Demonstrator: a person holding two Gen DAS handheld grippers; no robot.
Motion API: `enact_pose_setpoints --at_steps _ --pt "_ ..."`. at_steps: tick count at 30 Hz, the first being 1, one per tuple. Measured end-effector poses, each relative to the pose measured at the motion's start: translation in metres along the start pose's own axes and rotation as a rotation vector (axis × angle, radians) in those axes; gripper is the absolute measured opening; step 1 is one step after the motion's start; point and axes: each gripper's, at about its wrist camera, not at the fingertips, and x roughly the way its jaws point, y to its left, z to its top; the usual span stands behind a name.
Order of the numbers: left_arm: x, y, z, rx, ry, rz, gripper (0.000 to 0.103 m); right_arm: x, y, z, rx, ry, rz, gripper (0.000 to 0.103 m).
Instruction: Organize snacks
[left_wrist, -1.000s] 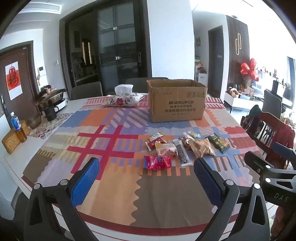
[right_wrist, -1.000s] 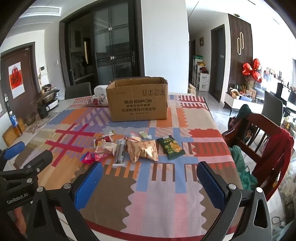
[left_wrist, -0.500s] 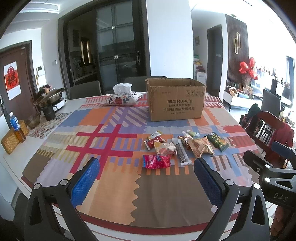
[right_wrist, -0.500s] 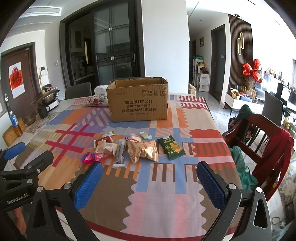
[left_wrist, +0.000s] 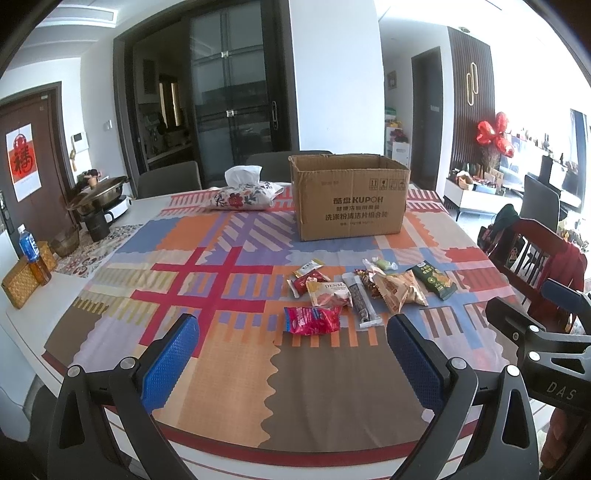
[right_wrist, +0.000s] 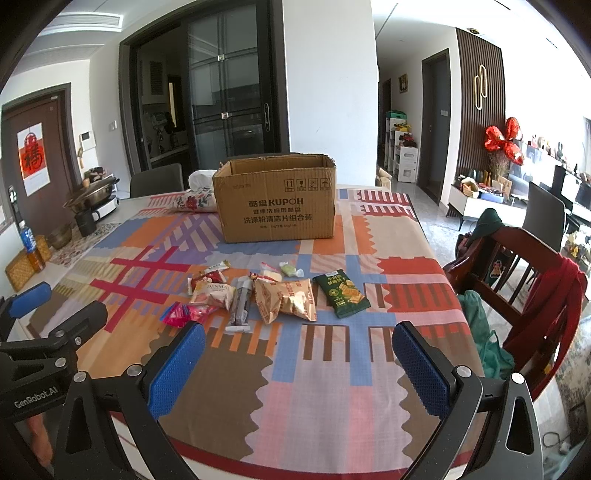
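Nearest the cameras, the left gripper (left_wrist: 291, 354) and the right gripper (right_wrist: 299, 358) both hung over the table's front edge with their blue pads spread wide and nothing between them. No packet had been lifted, so the step in hand looked like the first approach.

The snacks lay in a loose cluster on the patterned tablecloth (left_wrist: 207, 258), well in front of the cardboard box (left_wrist: 349, 197). Closest to the grippers and farthest in front of the box was the red packet (left_wrist: 312, 320). Just behind it toward the box sat the pale DENMA pouch (left_wrist: 328, 293) and a long dark bar (left_wrist: 360, 301), then the crinkled tan bag (right_wrist: 286, 299), with the green packet (right_wrist: 341, 295) at the cluster's right end. A small green sweet (right_wrist: 290, 270) lay nearest the box; its wrapping was too small to read.

A clean start would probably be the red packet for the left gripper and the green packet for the right, since each sat at the cluster's edge. Pinching flat film low by an edge should avoid dragging neighbours. The box stood open-topped, so packets could be dropped in from above.
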Motion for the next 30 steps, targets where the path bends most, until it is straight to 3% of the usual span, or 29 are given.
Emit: enact_pose_setpoints --at_steps 30 --pt "-0.0011 -0.0023 0.0014 -0.003 -0.002 0.004 0.103 0.0002 0.0011 -0.0008 -0.002 -0.001 0.0 0.103"
